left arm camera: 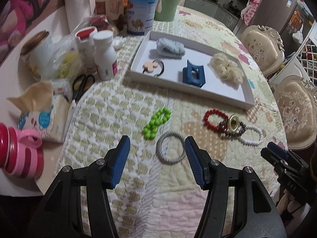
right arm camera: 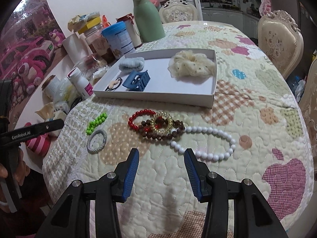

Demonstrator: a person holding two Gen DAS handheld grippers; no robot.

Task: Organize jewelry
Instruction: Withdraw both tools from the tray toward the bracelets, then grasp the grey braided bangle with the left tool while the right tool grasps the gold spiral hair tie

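Cluttered bottles (left arm camera: 104, 56) beside tray (left arm camera: 250, 99)

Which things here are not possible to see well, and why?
- Brown bead bracelet: right wrist view, partly under the gold ring.
- Scissors: left wrist view, blades hidden behind the tissue pack.
- Right tongs: left wrist view, tips only, body cut by the edge.

This is a home dining room: a round table (right arm camera: 257, 91) with a soft patchwork quilt (right arm camera: 247, 119), fancy cream chairs (right arm camera: 277, 39) around it, kitchen cupboards (right arm camera: 221, 13) behind, a fridge (left arm camera: 285, 17), and a green jug (right arm camera: 147, 17).
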